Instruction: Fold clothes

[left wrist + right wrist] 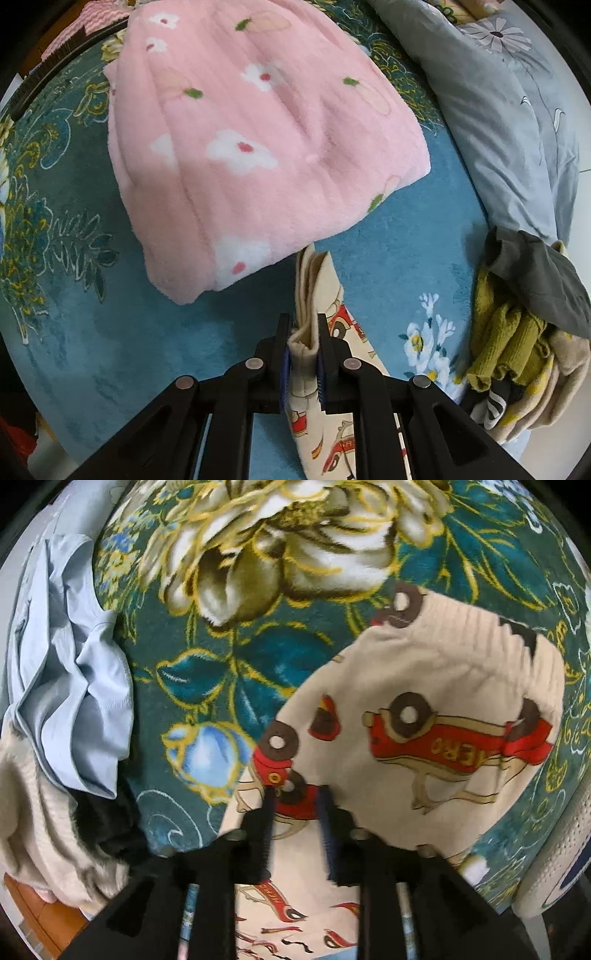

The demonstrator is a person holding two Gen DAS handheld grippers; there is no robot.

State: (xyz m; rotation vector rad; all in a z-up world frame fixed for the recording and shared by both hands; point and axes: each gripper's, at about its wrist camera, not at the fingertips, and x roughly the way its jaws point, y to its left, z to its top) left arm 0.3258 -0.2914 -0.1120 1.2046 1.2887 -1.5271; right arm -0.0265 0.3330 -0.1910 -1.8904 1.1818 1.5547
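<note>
Beside the pink fleece bundle (pixel 258 147), on its near side: cream car-print garment (pixel 321 354) draped down over the teal floral blanket (pixel 92 332). Left gripper (pixel 303 356) clamped on a bunched edge of it, several layers pinched between the blue pads (pixel 285 373). Right gripper (pixel 297 805) low over the same car-print garment (pixel 424 709), jaws apart with cloth showing between them; contact with the fabric cannot be told, frame blurred there.

Handling, as judged: light, limp knit, no stiffness, sags wherever unsupported. Brushed surface, likely grippy against the pads, low slip risk. Not fragile. Ribbed band (pixel 480 627) at the far end thicker, a firmer place to hold. Best taken at edges or corners, both layers together, so the panel hangs flat for the fold.

Away from the pink bundle, to its right: heap of unfolded clothes (pixel 517 350) and grey bedding (pixel 498 129). Pale blue shirt (pixel 70 686) crumpled left of the car-print piece.
</note>
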